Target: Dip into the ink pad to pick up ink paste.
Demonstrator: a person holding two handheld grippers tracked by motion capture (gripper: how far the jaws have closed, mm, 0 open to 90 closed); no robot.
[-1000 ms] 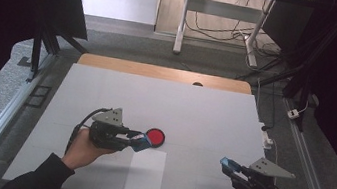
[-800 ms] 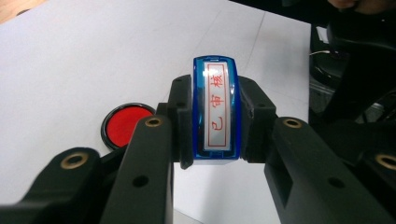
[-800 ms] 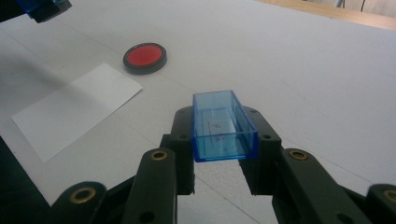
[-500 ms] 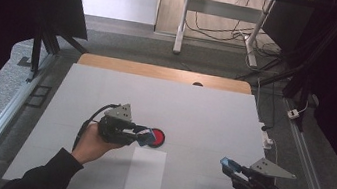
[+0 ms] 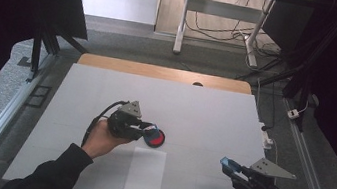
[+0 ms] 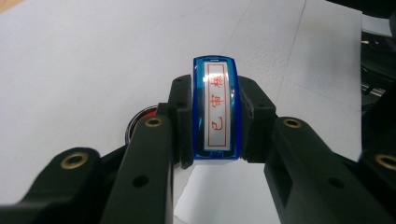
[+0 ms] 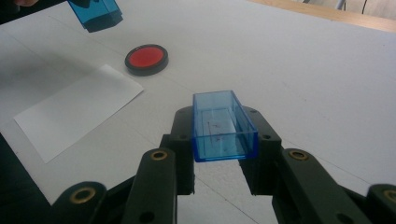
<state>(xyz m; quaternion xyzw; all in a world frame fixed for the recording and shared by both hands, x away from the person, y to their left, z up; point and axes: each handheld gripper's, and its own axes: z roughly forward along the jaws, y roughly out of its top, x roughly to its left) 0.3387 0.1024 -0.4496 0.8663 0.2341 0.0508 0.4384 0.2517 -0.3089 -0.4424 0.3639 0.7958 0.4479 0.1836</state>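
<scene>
Left gripper has slid along the tabletop toward the red ink pad since a second ago: then the pad lay clear ahead of its jaws, now the jaws hang over the pad's near edge. Right gripper hasn't moved. Paper sheet and pad are where they were.

Left jaws are clamped on the blue stamp, one jaw on each long side. In the left gripper view its printing face, red characters in a red frame on white, points back at the camera. The pad peeks out just left of and below the left jaw, and the sheet lies below the jaws.

Right jaws are clenched on the clear blue stamp cap, an open-topped rectangular box. Nothing in it but faint scuffs on the floor. In the right gripper view the pad sits well ahead and left of these jaws, lid off, red surface exposed; the sheet is left of the jaws, near the pad but not touching it.

Tabletop is a white mat with a wood strip showing along the far edge. Grey carpet beyond, aluminium rails either side, dark curtains, a desk frame with cables at the back.
</scene>
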